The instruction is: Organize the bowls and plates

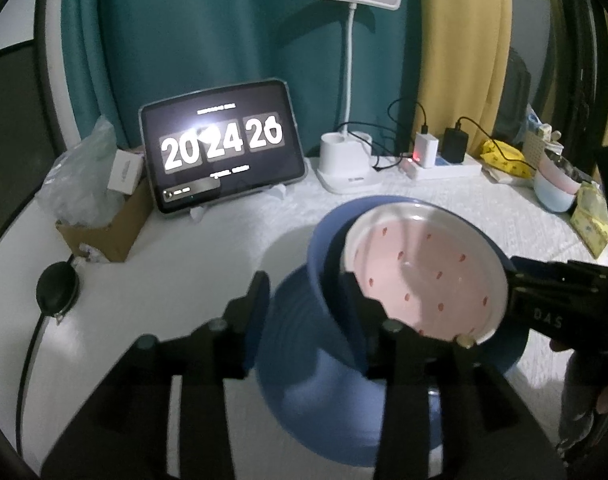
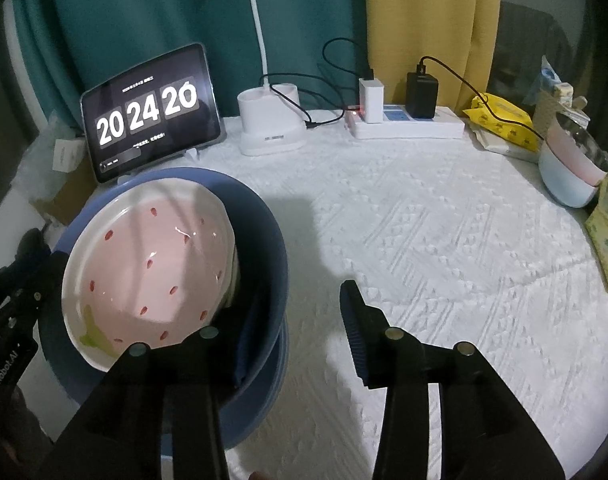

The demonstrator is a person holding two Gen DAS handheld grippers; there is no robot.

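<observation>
A deep blue ceramic bowl (image 1: pixel 324 276) is seen standing on a wide blue ridged plate (image 1: pixel 304 392), itself set on the white quilted tablecloth (image 2: pixel 444 240). Inside the blue bowl, a pale pink shallow bowl with red seed marks and a white rim (image 1: pixel 428 276) is propped at a tilt, its inside turned up and out.

The left gripper (image 1: pixel 308 304) is parted, with the blue bowl's near wall caught between its fingers: one finger (image 1: pixel 258 292) is outside the wall, the other is inside, by the pink bowl's rim. Whether the wall is actually pinched cannot be told.

The right gripper (image 2: pixel 304 312) is spread wide. Its left finger (image 2: pixel 250 340) is dipped inside the blue bowl beside the pink bowl, while its right finger (image 2: pixel 356 328) is held over the tablecloth, well clear of the dishes. Nothing is clamped by it.

Further back, a dark tablet showing flip-clock digits (image 1: pixel 220 144) is propped beside a white desk lamp with a cup-shaped base (image 1: pixel 344 160) and a white power strip with chargers plugged in (image 2: pixel 408 124). At the far right edge, a light blue and pink bowl stack (image 2: pixel 568 176) is parked.
</observation>
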